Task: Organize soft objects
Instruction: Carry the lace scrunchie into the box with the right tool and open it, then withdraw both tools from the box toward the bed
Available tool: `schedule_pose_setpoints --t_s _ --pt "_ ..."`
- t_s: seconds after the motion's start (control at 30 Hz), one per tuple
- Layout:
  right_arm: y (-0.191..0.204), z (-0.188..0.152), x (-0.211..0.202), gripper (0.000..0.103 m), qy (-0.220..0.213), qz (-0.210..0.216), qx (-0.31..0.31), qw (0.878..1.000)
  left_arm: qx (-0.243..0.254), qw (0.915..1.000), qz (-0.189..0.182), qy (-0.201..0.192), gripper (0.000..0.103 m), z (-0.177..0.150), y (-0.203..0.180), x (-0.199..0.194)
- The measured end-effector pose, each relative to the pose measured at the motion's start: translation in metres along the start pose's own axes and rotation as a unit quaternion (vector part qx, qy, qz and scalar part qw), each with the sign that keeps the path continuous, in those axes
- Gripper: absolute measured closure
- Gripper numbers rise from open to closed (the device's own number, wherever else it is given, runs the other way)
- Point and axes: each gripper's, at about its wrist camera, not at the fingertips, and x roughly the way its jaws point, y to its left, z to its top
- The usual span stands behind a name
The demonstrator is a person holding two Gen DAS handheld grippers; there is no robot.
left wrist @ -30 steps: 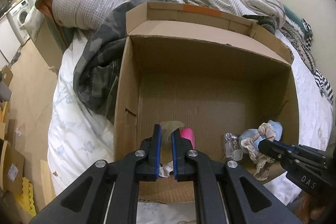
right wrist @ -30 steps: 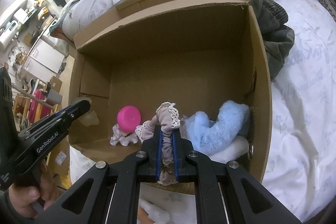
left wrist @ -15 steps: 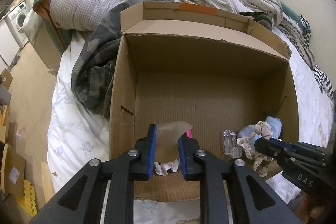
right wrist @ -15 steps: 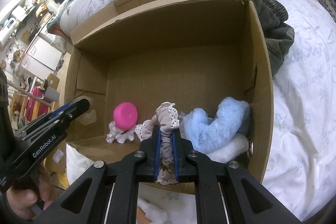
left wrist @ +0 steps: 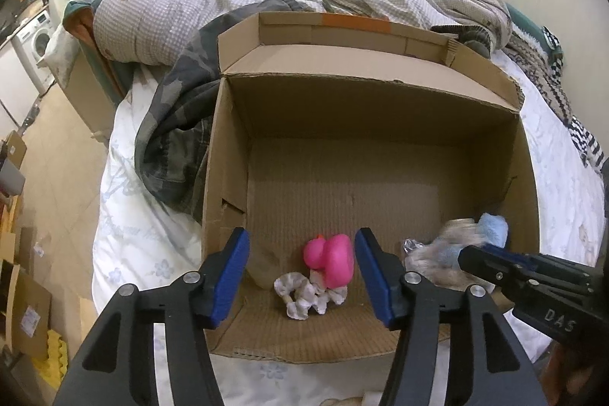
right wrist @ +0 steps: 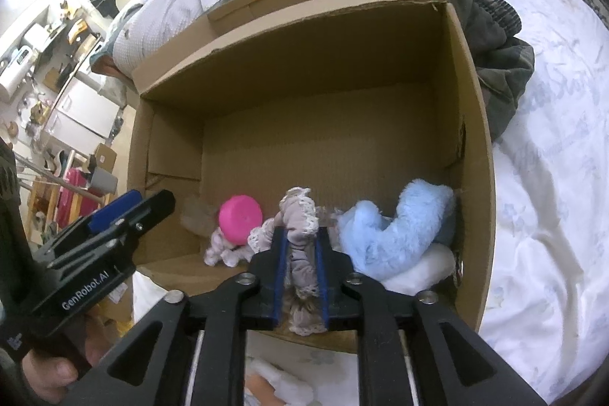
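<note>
Progress is well advanced, as far as can be judged: several soft things are already gathered along the near wall of the cardboard box (left wrist: 380, 109) that is set on the bed (left wrist: 129, 238). A pink toy (left wrist: 331, 259) is seen lying on a pale scrunchie (left wrist: 304, 295) on the box floor, and a blue plush piece (right wrist: 396, 227) is piled on something white in the right corner. The left gripper (left wrist: 300, 273) is held just above the pink toy with its jaws opening; nothing is pressed between the blue pads, so that drop appears to be done. The right gripper (right wrist: 300, 276) is poised over the box's near edge, its jaws opening too, and a beige lace-trimmed scrunchie (right wrist: 298, 238) is seen hanging between them, apparently being let go; whether the pads are touching it at all cannot be told for certain. At least one more soft item, white and fluffy (right wrist: 281, 387), is glimpsed on the bed below the box and seems left to be collected. Much of the box floor is unfilled.
</note>
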Motion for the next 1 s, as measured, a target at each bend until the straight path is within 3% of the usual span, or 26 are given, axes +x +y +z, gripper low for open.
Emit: schedule_pose_setpoints --t_s 0.03,0.07,0.1,0.13,0.23,1.0 --pt "0.000 0.000 -0.002 0.069 -0.003 0.002 0.003 1.000 0.000 1.0000 0.000 0.000 0.048 0.000 0.000 0.000" --pt "0.000 0.000 -0.003 0.053 -0.008 0.006 0.006 1.000 -0.001 1.0000 0.001 0.000 0.048 0.001 0.000 -0.001" --pt "-0.001 0.001 -0.006 0.031 -0.013 0.009 0.008 1.000 -0.002 1.0000 0.002 -0.001 0.048 0.001 0.001 -0.001" --pt "0.000 0.001 -0.009 0.025 -0.020 0.009 0.010 1.000 -0.003 1.0000 0.003 -0.002 0.048 0.001 0.001 -0.002" --pt "0.001 0.002 -0.015 0.024 -0.036 0.010 0.010 0.999 -0.003 1.0000 0.002 -0.006 0.048 0.001 0.001 -0.003" --pt "0.007 -0.002 -0.014 0.024 -0.032 0.005 0.017 0.999 -0.012 0.9995 0.016 -0.023 0.048 -0.009 0.012 -0.028"
